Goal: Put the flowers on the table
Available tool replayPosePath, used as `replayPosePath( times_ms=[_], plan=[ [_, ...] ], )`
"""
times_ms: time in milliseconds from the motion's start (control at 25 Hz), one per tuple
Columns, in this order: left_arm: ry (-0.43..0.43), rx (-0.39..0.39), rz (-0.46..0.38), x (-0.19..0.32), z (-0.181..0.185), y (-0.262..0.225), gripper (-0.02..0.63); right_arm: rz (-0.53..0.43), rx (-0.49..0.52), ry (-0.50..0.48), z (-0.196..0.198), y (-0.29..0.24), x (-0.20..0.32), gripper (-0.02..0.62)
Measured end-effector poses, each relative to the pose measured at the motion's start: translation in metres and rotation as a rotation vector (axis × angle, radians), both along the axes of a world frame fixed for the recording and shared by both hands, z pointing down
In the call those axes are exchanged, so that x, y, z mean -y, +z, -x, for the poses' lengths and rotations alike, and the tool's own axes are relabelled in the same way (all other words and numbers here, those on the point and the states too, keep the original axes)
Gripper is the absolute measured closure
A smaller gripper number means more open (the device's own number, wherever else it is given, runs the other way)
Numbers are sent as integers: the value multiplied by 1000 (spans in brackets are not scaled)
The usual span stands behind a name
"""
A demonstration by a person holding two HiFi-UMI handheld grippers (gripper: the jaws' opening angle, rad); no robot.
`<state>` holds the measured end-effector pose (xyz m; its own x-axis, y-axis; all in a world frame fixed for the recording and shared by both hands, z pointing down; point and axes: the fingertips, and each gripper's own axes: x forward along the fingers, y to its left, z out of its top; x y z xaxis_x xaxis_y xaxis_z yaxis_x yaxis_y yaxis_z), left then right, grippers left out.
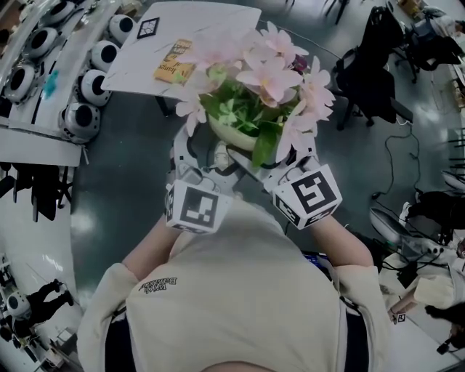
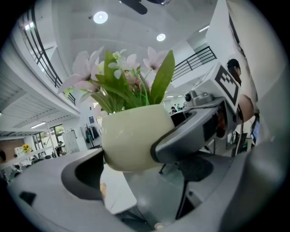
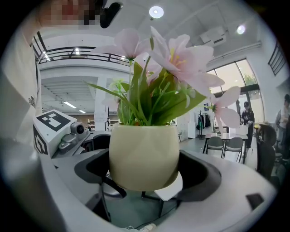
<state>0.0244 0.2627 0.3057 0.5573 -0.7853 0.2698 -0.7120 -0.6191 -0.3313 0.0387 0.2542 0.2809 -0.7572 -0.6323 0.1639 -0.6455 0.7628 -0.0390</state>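
Right gripper view: a cream ceramic pot of pink flowers sits clasped between the jaws of the right gripper. The left gripper, jaws apart, rests one jaw against the pot's side. The white table lies beyond both grippers.

This is a large open lab or workshop hall: a grey floor with trailing cables, black office chairs, a white worktop, a bench lined with round white-and-black devices, and a railed mezzanine and ceiling lights overhead.
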Motion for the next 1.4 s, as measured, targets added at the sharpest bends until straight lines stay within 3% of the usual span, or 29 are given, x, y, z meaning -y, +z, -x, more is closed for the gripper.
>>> replayPosePath(
  times_ms=[560,1400],
  plan=[
    [16,-24,15,62,2,8,117,23,-32,20,2,9,62,126],
    [40,-32,54,245,44,-10,117,46,-29,55,46,-5,245,126]
  ],
)
